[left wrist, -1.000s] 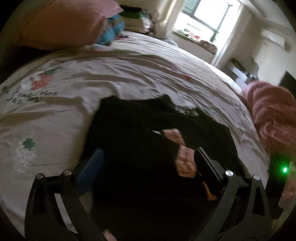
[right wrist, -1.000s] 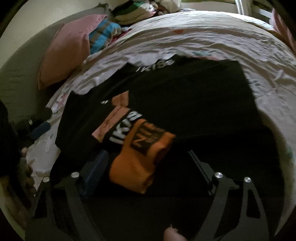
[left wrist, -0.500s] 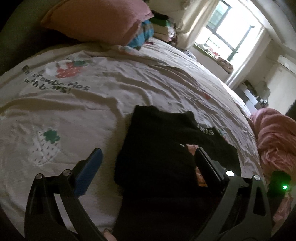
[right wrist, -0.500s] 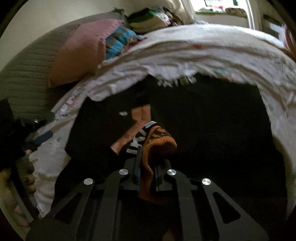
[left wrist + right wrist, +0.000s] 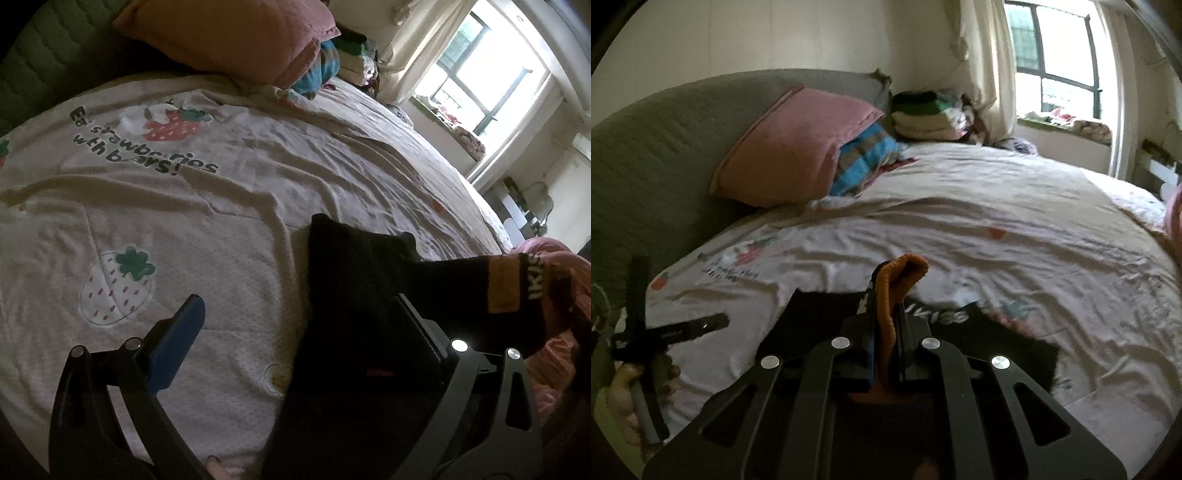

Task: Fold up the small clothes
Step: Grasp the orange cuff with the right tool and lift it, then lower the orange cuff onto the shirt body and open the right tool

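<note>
- The right gripper point(image 5: 886, 347) has its jaws clamped tight on the orange cuff point(image 5: 899, 286) of a black top point(image 5: 997, 343), the cuff bunched between them and poking out past their tips.
- In the left wrist view the sleeve point(image 5: 491, 291) is lifted off the bed, stretched toward the right edge, showing a tan band and white letters on black.
- The body of the top lies flat on the bed point(image 5: 229, 229), on the near part of the sheet, with its far edge and white lettering visible in the right wrist view.
- The left gripper point(image 5: 295, 325) has its jaws wide apart with nothing between them: the blue pad point(image 5: 177, 343) is above bare sheet, the other finger is over the left edge of the top.
- In the right wrist view the left gripper point(image 5: 683, 330) shows at the near left, held by a hand point(image 5: 631, 398).
- The sheet is pale with strawberry prints and dark lettering, and is wrinkled.
- A pink pillow point(image 5: 798, 147) leans on the grey headboard point(image 5: 657, 147) at the far left, with a blue striped cloth point(image 5: 866, 158) just beside it.
- A stack of folded clothes point(image 5: 923, 114) sits in the far corner by the curtain.
- A window point(image 5: 1056, 59) is at the far right.
- A pink blanket point(image 5: 557, 347) is bunched at the right edge of the bed.
</note>
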Demonstrator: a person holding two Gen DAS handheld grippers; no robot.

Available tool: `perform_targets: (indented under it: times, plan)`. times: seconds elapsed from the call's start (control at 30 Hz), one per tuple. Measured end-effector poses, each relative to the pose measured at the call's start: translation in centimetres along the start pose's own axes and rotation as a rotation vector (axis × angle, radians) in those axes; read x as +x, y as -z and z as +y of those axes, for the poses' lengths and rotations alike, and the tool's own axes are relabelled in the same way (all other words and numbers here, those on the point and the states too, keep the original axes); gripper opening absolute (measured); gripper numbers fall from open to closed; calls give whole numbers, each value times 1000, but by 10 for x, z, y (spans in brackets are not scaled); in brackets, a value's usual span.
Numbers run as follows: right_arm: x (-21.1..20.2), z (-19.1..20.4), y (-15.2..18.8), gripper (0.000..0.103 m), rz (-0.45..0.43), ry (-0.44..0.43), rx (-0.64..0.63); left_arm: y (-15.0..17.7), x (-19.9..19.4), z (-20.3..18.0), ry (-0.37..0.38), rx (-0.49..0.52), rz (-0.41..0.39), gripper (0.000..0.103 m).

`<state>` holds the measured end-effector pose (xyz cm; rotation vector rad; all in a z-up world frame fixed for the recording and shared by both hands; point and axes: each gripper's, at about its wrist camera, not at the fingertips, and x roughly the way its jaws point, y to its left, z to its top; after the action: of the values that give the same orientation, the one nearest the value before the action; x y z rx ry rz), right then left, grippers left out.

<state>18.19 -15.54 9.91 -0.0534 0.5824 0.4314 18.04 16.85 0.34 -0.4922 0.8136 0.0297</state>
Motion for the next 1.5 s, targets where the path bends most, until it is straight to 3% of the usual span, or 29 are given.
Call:
perform_targets:
  times: [0.7,0.9,1.0,1.3,1.5]
  plan:
    - [9,-61,66,7,66,202,87,22,39,-76,3,252,23,92]
    - [13,-72,78,7,94,224,101,35,55,-99,26,353,65,83]
    - [16,-78,84,7,111,236,110,41,60,-104,43,382,79,71]
    - [23,-84,93,10,138,263,131,48,72,-106,79,391,121,71]
    - [17,-93,102,25,148,291,179,43,64,-102,104,353,96,61]
